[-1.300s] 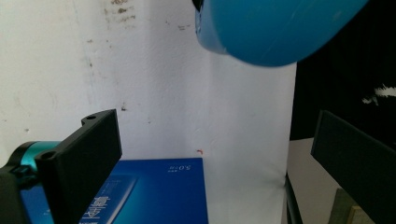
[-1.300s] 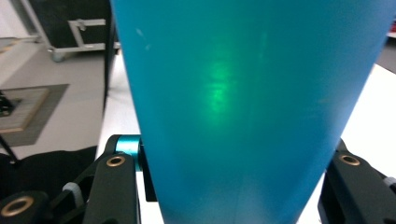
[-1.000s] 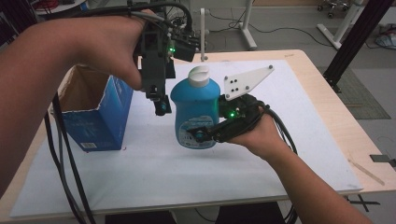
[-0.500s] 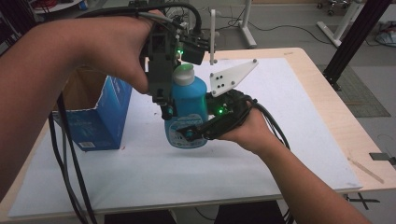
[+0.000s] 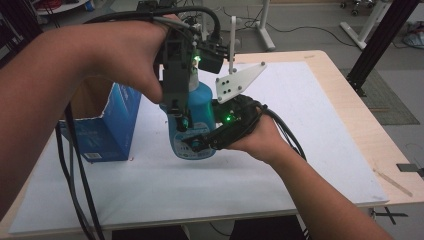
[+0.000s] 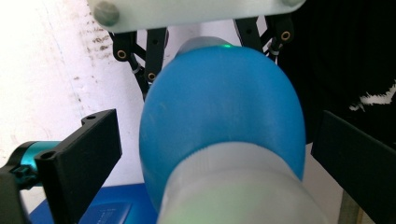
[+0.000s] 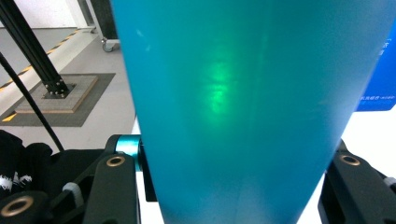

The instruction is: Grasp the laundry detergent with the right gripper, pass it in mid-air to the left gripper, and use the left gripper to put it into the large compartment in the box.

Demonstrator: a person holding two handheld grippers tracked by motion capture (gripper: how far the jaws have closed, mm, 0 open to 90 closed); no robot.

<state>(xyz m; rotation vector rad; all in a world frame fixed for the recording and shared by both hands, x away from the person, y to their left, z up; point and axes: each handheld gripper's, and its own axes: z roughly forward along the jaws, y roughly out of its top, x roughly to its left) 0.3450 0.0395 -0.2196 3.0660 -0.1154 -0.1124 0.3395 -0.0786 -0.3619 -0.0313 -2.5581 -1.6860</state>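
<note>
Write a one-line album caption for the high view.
Right gripper clamps a blue bottle while the left gripper straddles its top beside a blue box.

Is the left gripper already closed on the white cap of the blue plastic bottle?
No: in the left gripper view its black fingers stand apart on either side of the blue plastic bottle, clear of it.

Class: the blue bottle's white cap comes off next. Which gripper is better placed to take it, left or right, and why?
Left. The left gripper hangs above the blue bottle, its open jaws flanking the white cap. The right gripper is shut on the bottle's body, steadying it.
</note>
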